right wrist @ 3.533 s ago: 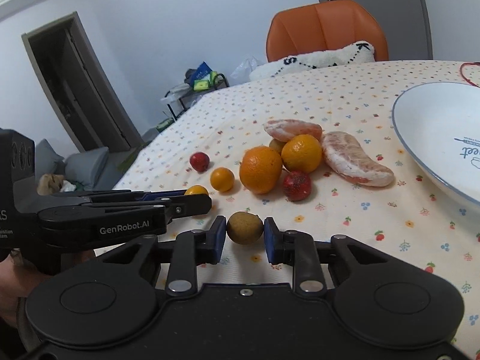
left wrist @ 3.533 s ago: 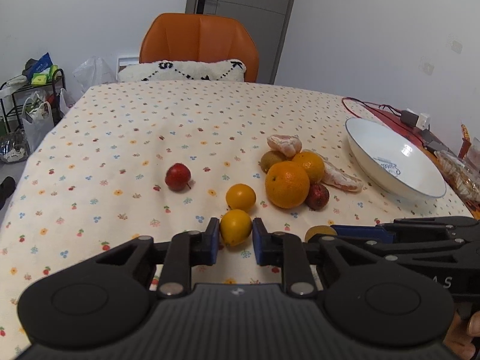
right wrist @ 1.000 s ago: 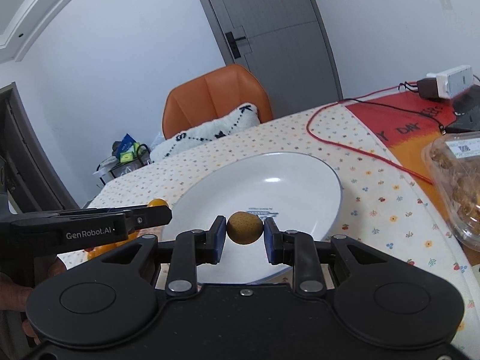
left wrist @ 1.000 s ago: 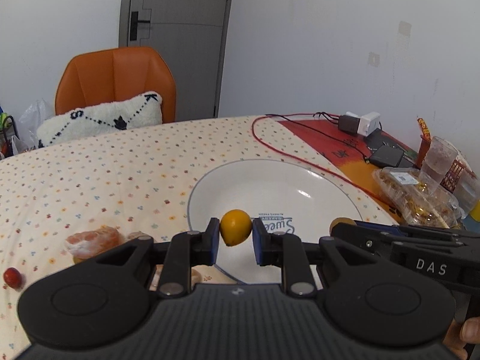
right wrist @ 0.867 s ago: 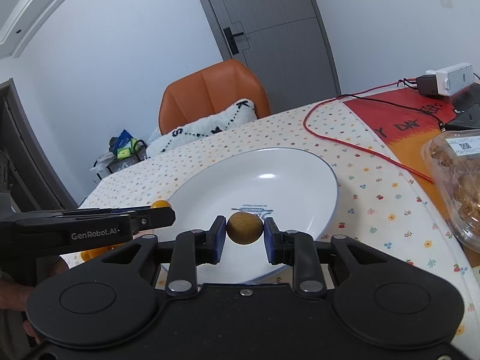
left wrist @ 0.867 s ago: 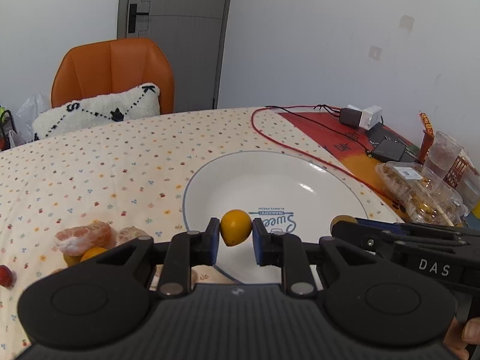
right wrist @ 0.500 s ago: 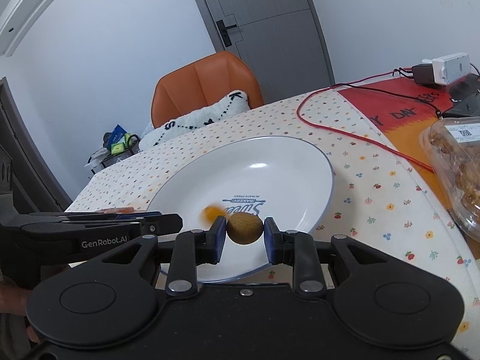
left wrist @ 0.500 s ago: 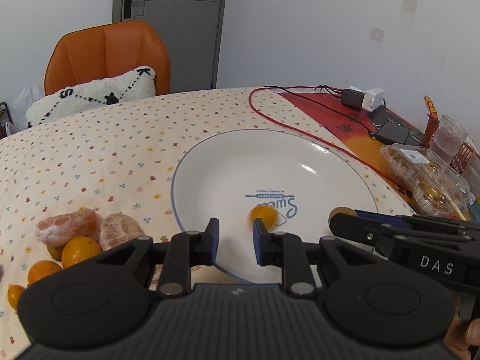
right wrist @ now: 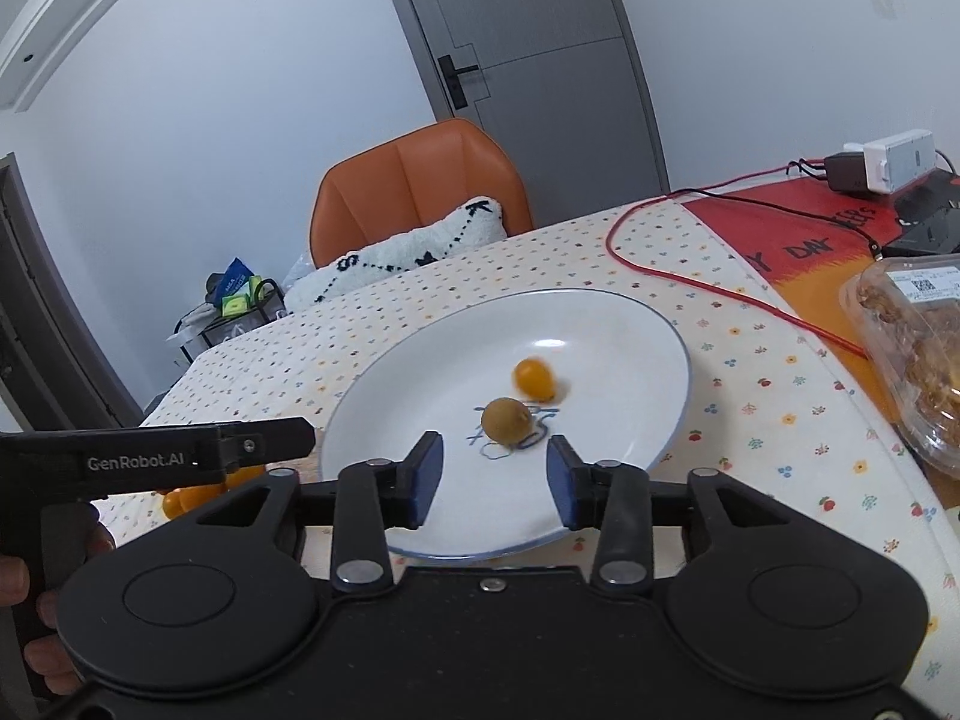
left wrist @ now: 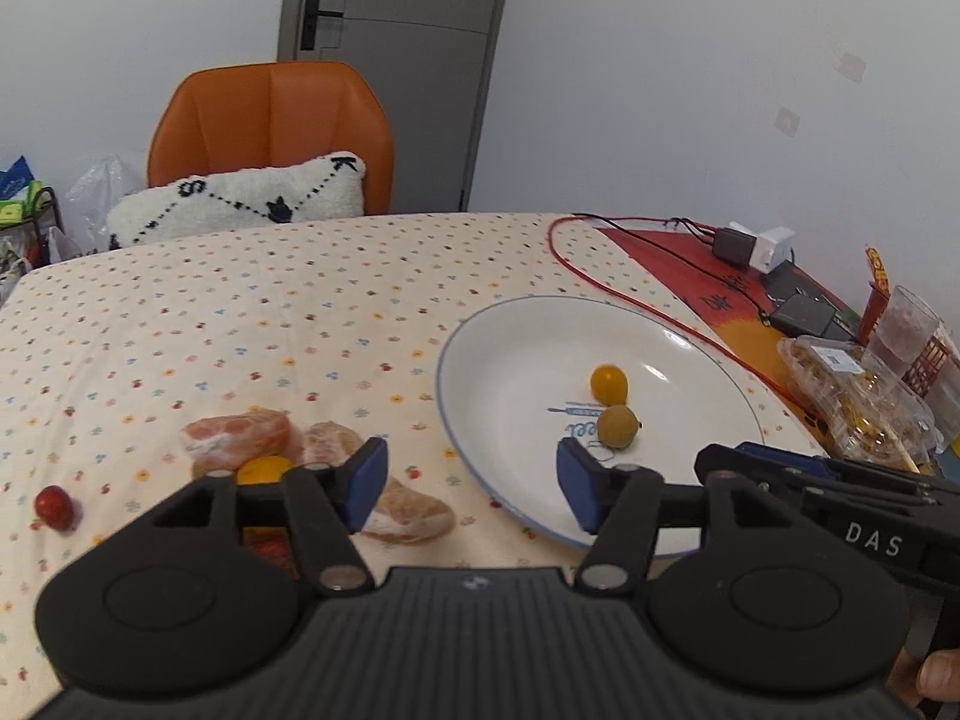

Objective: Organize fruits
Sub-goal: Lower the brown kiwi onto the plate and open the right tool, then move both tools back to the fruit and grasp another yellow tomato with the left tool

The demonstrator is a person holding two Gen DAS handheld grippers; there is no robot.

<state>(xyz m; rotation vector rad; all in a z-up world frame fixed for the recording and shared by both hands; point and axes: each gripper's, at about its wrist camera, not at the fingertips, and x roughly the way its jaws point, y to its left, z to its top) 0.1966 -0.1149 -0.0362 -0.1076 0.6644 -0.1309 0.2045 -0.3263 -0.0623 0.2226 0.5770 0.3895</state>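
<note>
Fruits lie partly sorted: at 9 o'clock the peeled segments (left wrist: 237,439) wait on the worktop (left wrist: 240,312); 2 small fruits (left wrist: 609,384) sit in our plate (left wrist: 480,360). Left claw (left wrist: 471,483) and right claw (right wrist: 493,480) gape wide, empty. Next, we judge, fetch more.

White letters reading "DAS" are seen on the side of the black right gripper (left wrist: 750,468) in the left wrist view. "GenRobot.AI" is printed in white on the side of the black left gripper (right wrist: 288,441) in the right wrist view. Dark letters reading "DAY" are printed on the red and orange mat (right wrist: 798,240) on the bench. Blue lettering at the centre of the round white plate with a blue rim (right wrist: 600,324) is too partly covered to be read.
</note>
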